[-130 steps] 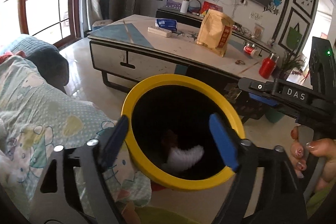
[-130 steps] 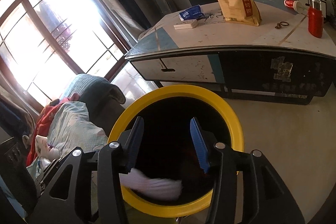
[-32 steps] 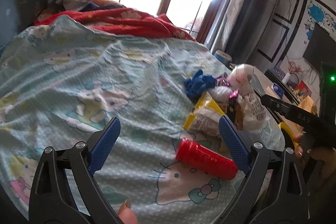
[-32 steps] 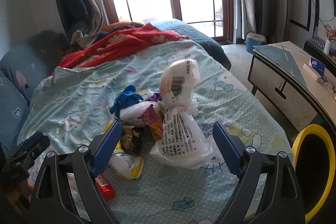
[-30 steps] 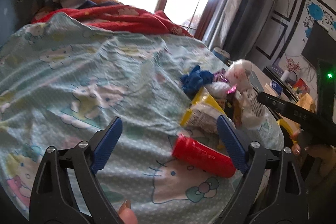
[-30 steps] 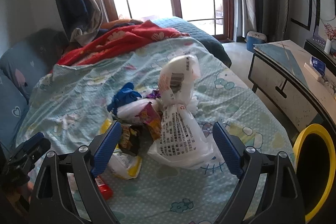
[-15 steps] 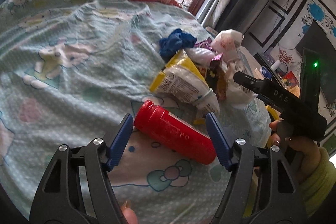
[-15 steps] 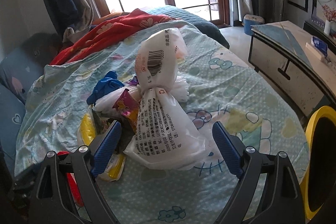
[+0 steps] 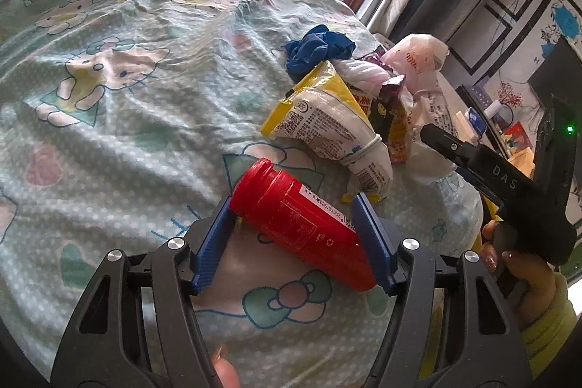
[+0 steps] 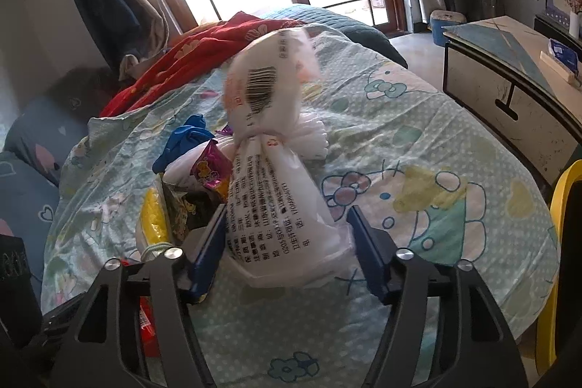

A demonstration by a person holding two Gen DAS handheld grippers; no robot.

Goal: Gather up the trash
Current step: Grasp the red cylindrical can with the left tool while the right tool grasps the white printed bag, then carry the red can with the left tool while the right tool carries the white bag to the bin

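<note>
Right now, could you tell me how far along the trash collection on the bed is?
Early to midway. Done: nothing I can confirm; the yellow-rimmed bin shows only its edge. In hand: the left gripper has just been closing around the red canister, and the right gripper around the white printed bag. Left: the yellow-and-white packet, the blue crumpled item and the snack wrappers on the bedspread.

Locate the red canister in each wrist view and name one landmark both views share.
Left wrist: red canister lies bottom centre, between the left gripper fingers.
Right wrist: only a red sliver shows at bottom left, behind the gripper frame.
Shared landmark: blue crumpled glove.
</note>
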